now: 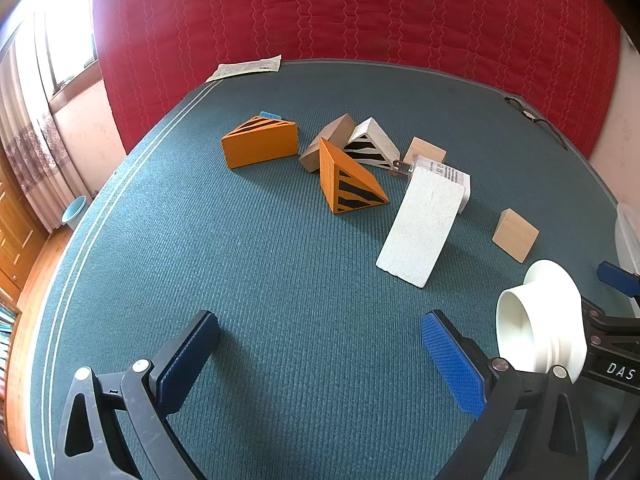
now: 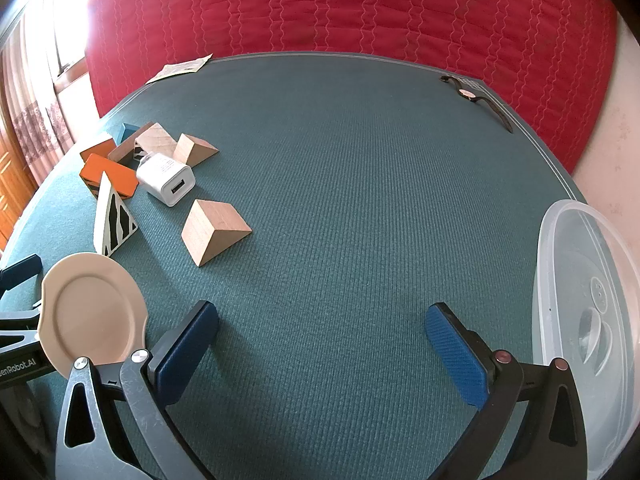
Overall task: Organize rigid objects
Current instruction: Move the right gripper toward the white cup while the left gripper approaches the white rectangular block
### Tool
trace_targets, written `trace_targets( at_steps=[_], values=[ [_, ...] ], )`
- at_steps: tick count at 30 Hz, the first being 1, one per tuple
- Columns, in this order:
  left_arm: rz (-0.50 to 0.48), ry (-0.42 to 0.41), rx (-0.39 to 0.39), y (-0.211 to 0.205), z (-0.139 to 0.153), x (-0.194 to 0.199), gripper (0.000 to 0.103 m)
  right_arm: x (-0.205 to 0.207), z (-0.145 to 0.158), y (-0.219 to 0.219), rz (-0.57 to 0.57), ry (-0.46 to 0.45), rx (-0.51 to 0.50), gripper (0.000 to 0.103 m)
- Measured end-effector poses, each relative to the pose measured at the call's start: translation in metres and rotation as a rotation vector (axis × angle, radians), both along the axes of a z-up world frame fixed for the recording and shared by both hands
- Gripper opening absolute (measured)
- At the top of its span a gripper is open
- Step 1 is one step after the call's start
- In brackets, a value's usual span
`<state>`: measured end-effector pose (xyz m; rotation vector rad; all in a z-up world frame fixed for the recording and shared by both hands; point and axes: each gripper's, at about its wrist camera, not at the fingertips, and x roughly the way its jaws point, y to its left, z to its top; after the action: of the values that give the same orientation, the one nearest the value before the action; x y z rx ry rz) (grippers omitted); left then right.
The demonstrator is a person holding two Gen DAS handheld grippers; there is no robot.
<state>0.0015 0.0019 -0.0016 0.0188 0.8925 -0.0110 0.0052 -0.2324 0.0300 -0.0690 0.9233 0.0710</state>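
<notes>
Plainly, both my grippers hung over the table with nothing between their jaws: the left gripper stood spread wide above bare green cloth, and the right gripper did the same, each tilted down toward the surface. The pieces I had to sort lay ahead and to the left, clustered on the table: an orange striped wedge, a second orange wedge behind it, a brown block, and a white zebra-striped wedge, the last three crowded together. A plain wooden wedge sat apart and nearest my right side, and I judged it the easiest first pick. A clear plastic container waited at the right edge, probably the destination. What worried me was the sloped faces: jaws closing on a slant could squeeze a wedge out sideways. Reaching into the heap could also knock its neighbours over, since they leaned on each other. A white charger lay just beside the blocks, and a white slab leaned against it, blocking a straight reach. Farther off lay a wristwatch and a paper slip by the far rim, clear of my work.
</notes>
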Motion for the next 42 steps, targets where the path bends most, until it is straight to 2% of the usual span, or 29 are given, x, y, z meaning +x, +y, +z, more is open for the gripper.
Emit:
trace_targets(
  at_steps=[12, 18, 21, 24, 42],
  values=[
    [0.004, -0.002, 0.0, 0.004, 0.001, 0.0, 0.103, -0.001, 0.0, 0.0, 0.001, 0.001, 0.006, 0.103],
    [0.003, -0.003, -0.003, 0.004, 0.001, 0.0, 0.103, -0.006, 0.007, -0.012, 0.038, -0.007, 0.114, 0.103],
    [0.002, -0.006, -0.002, 0.003, 0.001, -0.001, 0.103, -0.01, 0.005, -0.011, 0.101, 0.003, 0.084, 0.103],
    [-0.001, -0.008, -0.002, 0.002, 0.001, -0.003, 0.103, -0.01, 0.001, -0.002, 0.158, 0.018, -0.007, 0.103],
    [-0.014, -0.008, -0.003, -0.001, 0.003, -0.008, 0.103, -0.012, 0.003, -0.005, 0.111, 0.031, 0.006, 0.103]
  ],
)
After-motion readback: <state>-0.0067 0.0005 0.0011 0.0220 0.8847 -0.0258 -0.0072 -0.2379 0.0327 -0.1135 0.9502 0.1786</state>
